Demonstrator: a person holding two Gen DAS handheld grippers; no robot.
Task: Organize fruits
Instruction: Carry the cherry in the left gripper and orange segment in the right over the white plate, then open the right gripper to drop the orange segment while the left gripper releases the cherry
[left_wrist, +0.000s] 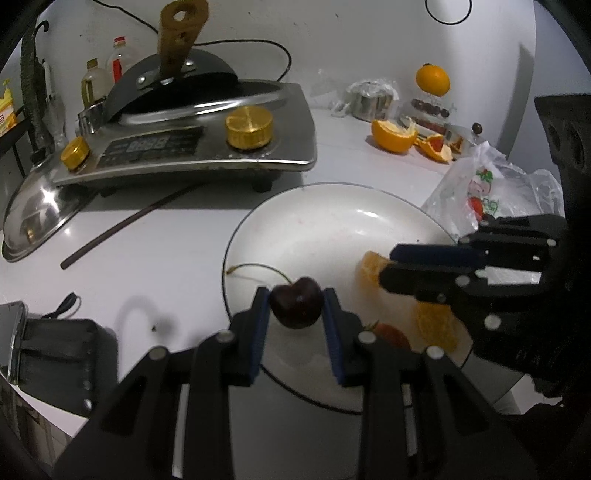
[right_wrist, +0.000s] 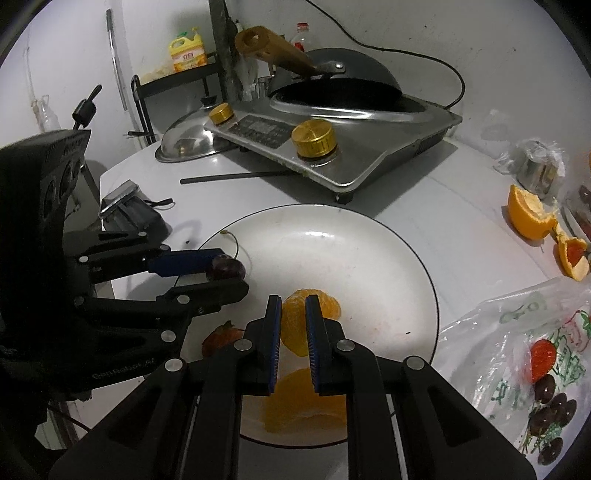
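Placement step on the round white ceramic plate (right_wrist: 388, 258): your left tool (left_wrist: 295, 301) grips the dark red cherry (left_wrist: 295, 308), your right tool (right_wrist: 293, 308) pinches the peeled orange segment (right_wrist: 325, 306); next, probably lower each and release.

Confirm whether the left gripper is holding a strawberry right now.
No: the left gripper is closed on a dark cherry over the plate; the strawberry lies beside it.

Each wrist camera looks forward along its own fingers, close above the white plate (left_wrist: 332, 221) (right_wrist: 369, 251), both views sharing it and the stove (left_wrist: 207, 147) (right_wrist: 369, 158) beyond the fingertips.
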